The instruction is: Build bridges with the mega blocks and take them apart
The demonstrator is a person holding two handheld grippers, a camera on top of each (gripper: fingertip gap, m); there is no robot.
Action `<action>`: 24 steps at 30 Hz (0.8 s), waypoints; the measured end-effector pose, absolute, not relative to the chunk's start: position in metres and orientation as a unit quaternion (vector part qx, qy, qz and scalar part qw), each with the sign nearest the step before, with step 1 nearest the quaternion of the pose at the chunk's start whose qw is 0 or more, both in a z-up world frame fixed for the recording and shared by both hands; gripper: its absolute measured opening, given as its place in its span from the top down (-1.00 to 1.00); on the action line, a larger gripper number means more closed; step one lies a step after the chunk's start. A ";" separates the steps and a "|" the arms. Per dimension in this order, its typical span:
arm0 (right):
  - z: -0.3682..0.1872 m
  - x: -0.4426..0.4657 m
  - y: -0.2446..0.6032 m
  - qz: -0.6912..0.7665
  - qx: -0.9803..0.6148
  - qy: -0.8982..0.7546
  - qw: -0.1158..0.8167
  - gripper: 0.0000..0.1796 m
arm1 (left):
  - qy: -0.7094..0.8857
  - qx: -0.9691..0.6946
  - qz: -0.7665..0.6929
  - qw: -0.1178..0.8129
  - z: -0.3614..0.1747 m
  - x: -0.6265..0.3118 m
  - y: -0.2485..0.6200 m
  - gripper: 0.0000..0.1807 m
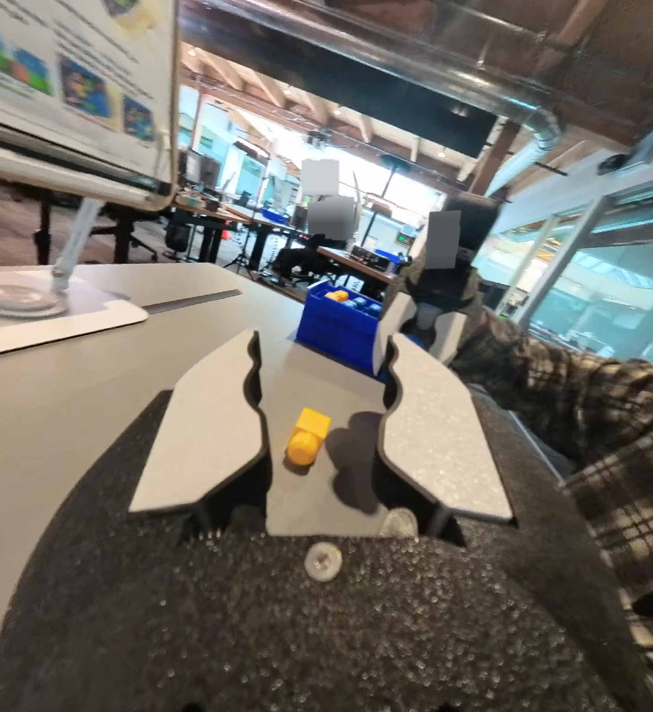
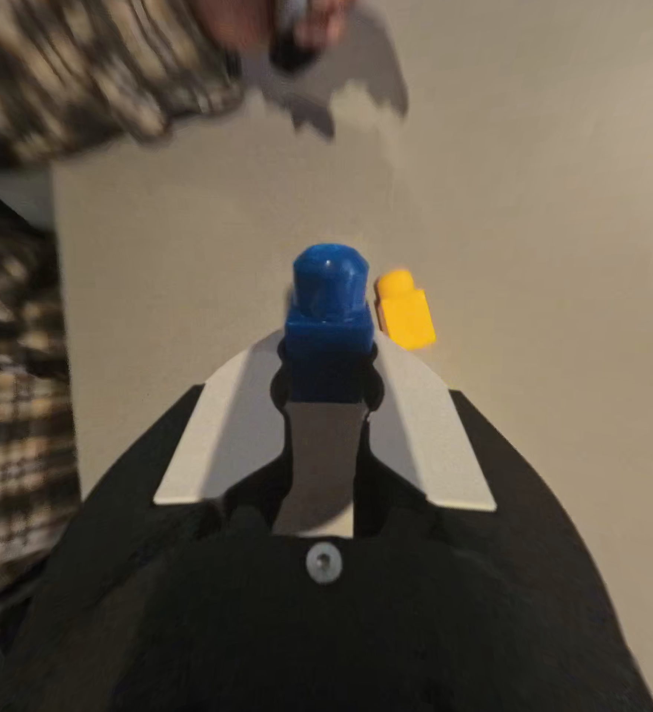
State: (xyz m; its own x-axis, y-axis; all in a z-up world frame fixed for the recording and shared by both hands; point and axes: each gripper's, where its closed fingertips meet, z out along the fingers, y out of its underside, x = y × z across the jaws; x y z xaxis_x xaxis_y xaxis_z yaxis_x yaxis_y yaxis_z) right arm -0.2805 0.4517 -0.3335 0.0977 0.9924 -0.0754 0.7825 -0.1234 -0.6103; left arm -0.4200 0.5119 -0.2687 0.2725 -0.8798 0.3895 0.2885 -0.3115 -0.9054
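Right claw (image 2: 327, 358) around blue block (image 2: 327, 319), stud forward

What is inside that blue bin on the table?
The blue bin holds loose blocks: a yellow block at the back and some blue blocks beside it. The bin's front wall covers everything lower down, so the rest of its contents cannot be seen.

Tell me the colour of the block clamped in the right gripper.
Blue. The right gripper grips the blue block; the right wrist view shows it best.
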 end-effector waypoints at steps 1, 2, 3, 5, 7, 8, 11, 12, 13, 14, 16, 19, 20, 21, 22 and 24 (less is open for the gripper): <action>-0.340 -0.276 0.451 0.203 -0.710 -0.646 0.195 0.61 | 0.236 -0.597 -0.554 0.529 -0.270 -0.425 0.515 0.32; -0.348 -0.272 0.451 0.170 -0.710 -0.660 0.176 0.61 | 0.223 -0.597 -0.563 0.526 -0.271 -0.428 0.517 0.33; -0.355 -0.271 0.449 0.143 -0.709 -0.673 0.156 0.60 | 0.211 -0.595 -0.573 0.523 -0.271 -0.431 0.518 0.34; -0.370 -0.273 0.446 0.109 -0.702 -0.693 0.125 0.60 | 0.203 -0.596 -0.576 0.521 -0.272 -0.434 0.520 0.36; -0.383 -0.278 0.444 0.082 -0.688 -0.713 0.103 0.61 | 0.210 -0.605 -0.558 0.527 -0.275 -0.435 0.522 0.38; -0.390 -0.279 0.444 0.067 -0.680 -0.724 0.094 0.61 | 0.217 -0.608 -0.551 0.529 -0.275 -0.434 0.521 0.41; -0.407 -0.279 0.450 0.030 -0.665 -0.743 0.069 0.61 | 0.225 -0.612 -0.543 0.529 -0.275 -0.432 0.519 0.42; -0.412 -0.279 0.452 0.025 -0.664 -0.745 0.061 0.61 | 0.225 -0.611 -0.546 0.527 -0.274 -0.431 0.519 0.42; -0.416 -0.279 0.453 0.023 -0.663 -0.746 0.052 0.60 | 0.224 -0.610 -0.549 0.525 -0.274 -0.431 0.519 0.42; -0.419 -0.280 0.454 0.021 -0.661 -0.748 0.048 0.60 | 0.222 -0.612 -0.549 0.524 -0.275 -0.431 0.520 0.43; -0.424 -0.280 0.458 0.010 -0.657 -0.752 0.042 0.60 | 0.219 -0.614 -0.550 0.522 -0.276 -0.432 0.521 0.43; -0.431 -0.280 0.459 0.003 -0.654 -0.756 0.029 0.60 | 0.218 -0.616 -0.550 0.520 -0.277 -0.432 0.521 0.44; -0.434 -0.280 0.460 -0.002 -0.652 -0.758 0.026 0.60 | 0.219 -0.616 -0.549 0.521 -0.277 -0.432 0.521 0.44; -0.435 -0.279 0.459 -0.006 -0.649 -0.760 0.022 0.60 | 0.219 -0.617 -0.548 0.520 -0.277 -0.432 0.521 0.44; -0.435 -0.281 0.460 -0.004 -0.649 -0.761 0.027 0.60 | 0.221 -0.617 -0.548 0.519 -0.278 -0.431 0.521 0.44; -0.435 -0.281 0.460 -0.006 -0.647 -0.762 0.027 0.60 | 0.223 -0.620 -0.547 0.517 -0.279 -0.429 0.521 0.44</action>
State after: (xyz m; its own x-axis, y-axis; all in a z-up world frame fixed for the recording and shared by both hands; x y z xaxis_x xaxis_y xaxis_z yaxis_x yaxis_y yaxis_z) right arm -0.2807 0.4604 -0.4351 -0.1623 0.9855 0.0487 0.9862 0.1637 -0.0253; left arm -0.4295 0.5208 -0.2791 0.3022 -0.8419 0.4471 0.2886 -0.3662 -0.8846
